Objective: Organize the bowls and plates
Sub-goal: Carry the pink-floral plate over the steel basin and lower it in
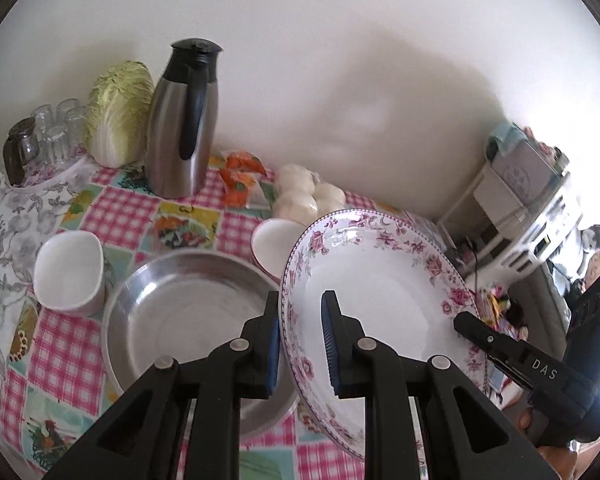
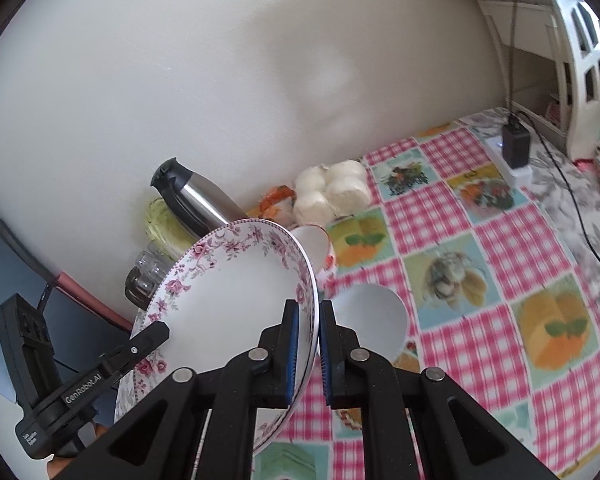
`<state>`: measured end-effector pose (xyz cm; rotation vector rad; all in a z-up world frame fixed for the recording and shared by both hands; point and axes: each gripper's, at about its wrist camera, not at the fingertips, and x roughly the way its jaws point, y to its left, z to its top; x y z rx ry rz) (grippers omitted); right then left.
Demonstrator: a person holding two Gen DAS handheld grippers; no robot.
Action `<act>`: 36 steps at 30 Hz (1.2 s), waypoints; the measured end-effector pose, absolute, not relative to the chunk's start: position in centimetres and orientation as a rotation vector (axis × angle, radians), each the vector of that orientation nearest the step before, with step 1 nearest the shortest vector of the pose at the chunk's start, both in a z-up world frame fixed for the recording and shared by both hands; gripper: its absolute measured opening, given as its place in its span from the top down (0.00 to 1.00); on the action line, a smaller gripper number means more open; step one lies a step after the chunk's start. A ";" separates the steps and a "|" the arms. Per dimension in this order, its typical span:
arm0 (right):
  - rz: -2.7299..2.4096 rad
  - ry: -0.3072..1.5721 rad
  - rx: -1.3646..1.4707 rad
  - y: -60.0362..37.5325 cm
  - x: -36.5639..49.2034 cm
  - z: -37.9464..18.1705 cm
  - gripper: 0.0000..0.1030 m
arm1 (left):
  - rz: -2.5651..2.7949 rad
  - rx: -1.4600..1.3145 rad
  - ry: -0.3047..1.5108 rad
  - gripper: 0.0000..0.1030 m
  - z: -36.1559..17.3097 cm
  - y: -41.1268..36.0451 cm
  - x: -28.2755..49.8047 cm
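We find the floral plate (image 1: pixel 380 280) held off the table, tilted, gripped at opposite rim edges by both tongs. The left gripper (image 1: pixel 300 344) is closed down on the plate's near-left rim, one blue pad inside the dish and one outside. The right gripper (image 2: pixel 308 344) is nearly fully closed, pinching the thin rim on the plate's other side; in the left view it reaches onto the rim from the right.

Just beyond the left gripper's outer finger, below the plate, we note a metal basin (image 1: pixel 188 304) resting on the checked tablecloth (image 1: pixel 120 216). Left of it stands a white bowl (image 1: pixel 70 276); a second white bowl (image 1: pixel 274 246) sits behind the plate's far rim. Right of the right gripper lies a further white bowl (image 2: pixel 370 316).

Further out, by the wall: a steel thermos jug (image 1: pixel 182 120), a cabbage (image 1: pixel 118 112), upturned glasses (image 1: pixel 56 132), and white buns (image 1: pixel 308 194).
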<state>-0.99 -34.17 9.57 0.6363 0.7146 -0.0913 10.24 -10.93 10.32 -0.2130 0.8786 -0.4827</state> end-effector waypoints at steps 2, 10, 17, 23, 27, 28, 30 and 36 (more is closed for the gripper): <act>-0.081 0.717 0.634 -33.9 0.1 9.3 0.90 | -0.466 -0.218 0.871 0.80 10.1 -10.7 10.8; -0.045 0.774 0.617 -32.5 3.5 6.6 0.90 | -0.399 -0.246 0.904 0.80 7.7 -8.8 12.8; -0.027 0.813 0.615 -31.3 4.7 4.9 0.90 | -0.374 -0.280 0.937 0.80 6.0 -7.2 13.6; -0.021 0.851 0.612 -30.0 5.8 3.6 0.90 | -0.345 -0.288 0.967 0.80 4.6 -6.0 14.1; -0.003 0.879 0.623 -29.2 6.5 2.5 0.90 | -0.321 -0.316 0.998 0.80 3.3 -4.8 14.8; 0.001 0.883 0.625 -29.0 6.7 2.3 0.90 | -0.315 -0.321 1.005 0.80 3.0 -4.5 15.0; 0.008 0.896 0.624 -28.5 7.1 1.9 0.90 | -0.304 -0.325 1.014 0.80 2.6 -4.1 15.2; 0.027 0.926 0.627 -27.1 8.0 0.9 0.90 | -0.272 -0.349 1.031 0.80 1.7 -2.6 15.7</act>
